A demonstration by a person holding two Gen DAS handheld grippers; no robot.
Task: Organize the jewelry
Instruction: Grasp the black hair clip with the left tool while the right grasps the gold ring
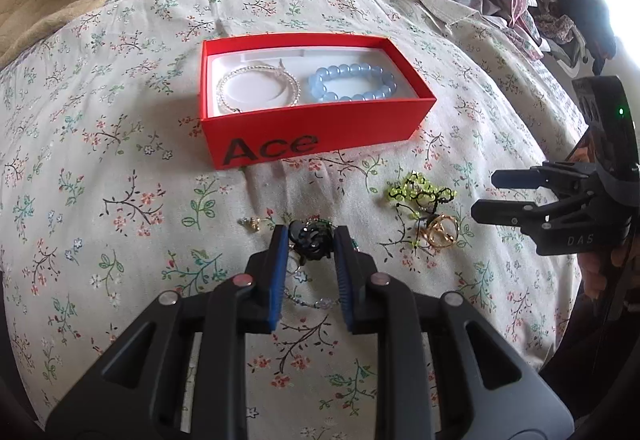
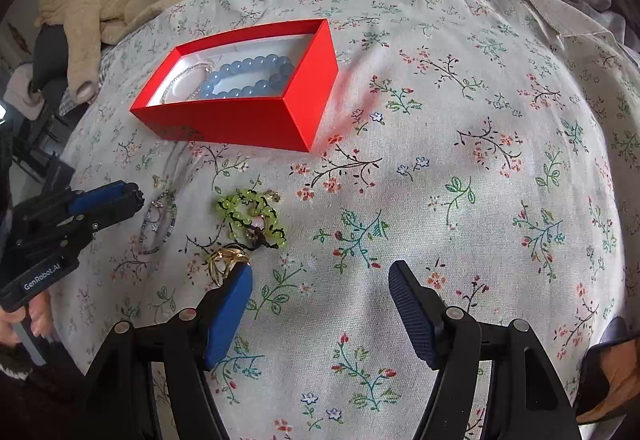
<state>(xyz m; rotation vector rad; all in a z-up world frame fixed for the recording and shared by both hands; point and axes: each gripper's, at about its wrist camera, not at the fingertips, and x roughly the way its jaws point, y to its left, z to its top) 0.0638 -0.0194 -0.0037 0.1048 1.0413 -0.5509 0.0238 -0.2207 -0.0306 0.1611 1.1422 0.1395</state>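
With its blue pads closed in on a small black ornament (image 1: pixel 312 240), the left gripper (image 1: pixel 311 240) sits low at six o'clock, and that dark, glossy, knobbly piece looks pinched between the fingers. It should be light and hard, so a gentle squeeze on the body ought to do. A thin beaded chain (image 1: pixel 308 300) trails under the jaws on the cloth; whether it is joined to the ornament, I cannot tell. It will be limp and slippery, likely to snag.

Out at nine o'clock from the pads lies a tiny gold earring (image 1: pixel 253 223), fiddly and easy to lose in the fabric. Over at three o'clock, the green bead bracelet (image 1: pixel 420 194) is bunched up with dark cord, soft and floppy, best taken at a bead cluster. Just below it rests a gold ring (image 1: pixel 440 230), stiff, smooth, slick metal.

Across on the other side, the right gripper (image 2: pixel 320 288) stands wide apart with nothing in it, its left pad touching or just beside that ring.

Up at twelve o'clock waits the red box (image 1: pixel 320 124), stiff card with a white lining, already holding a silver bangle (image 1: pixel 258 90) and a blue bead bracelet (image 1: pixel 352 82) side by side. All of this rests on a soft flowered bedspread (image 1: pixel 120 160).
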